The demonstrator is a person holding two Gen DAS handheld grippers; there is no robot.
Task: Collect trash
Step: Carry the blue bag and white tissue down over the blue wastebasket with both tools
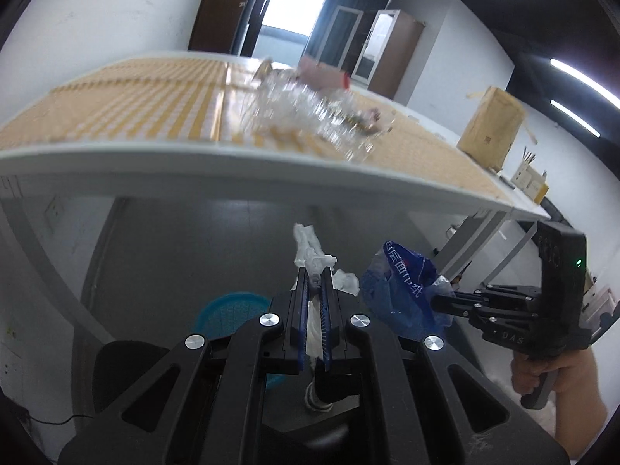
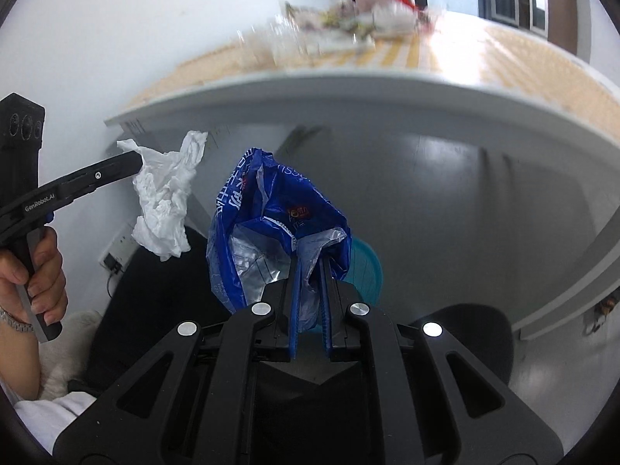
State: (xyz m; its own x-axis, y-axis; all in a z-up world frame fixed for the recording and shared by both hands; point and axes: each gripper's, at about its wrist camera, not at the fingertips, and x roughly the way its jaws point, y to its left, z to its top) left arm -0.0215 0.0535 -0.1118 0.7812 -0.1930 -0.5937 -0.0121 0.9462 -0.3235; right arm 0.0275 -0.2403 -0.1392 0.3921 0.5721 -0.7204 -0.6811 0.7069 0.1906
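Note:
My left gripper (image 1: 316, 271) is shut on a crumpled white tissue (image 1: 310, 250), held below the table's front edge; the same tissue (image 2: 164, 201) hangs from the left gripper (image 2: 133, 162) in the right wrist view. My right gripper (image 2: 310, 261) is shut on a blue and clear plastic wrapper (image 2: 271, 217), which also shows at the right gripper (image 1: 441, 302) in the left wrist view as a blue wrapper (image 1: 399, 290). A teal bin (image 1: 228, 310) stands on the floor beneath both, its rim (image 2: 368, 263) partly hidden by the wrapper.
On the table (image 1: 116, 116) with its yellow checked cloth lie clear plastic bottles (image 1: 306, 108) and more wrappers (image 2: 348, 19), blurred. A cardboard box (image 1: 490, 124) stands at the table's right end. A black chair seat (image 2: 465, 333) and table legs (image 2: 573, 283) lie below.

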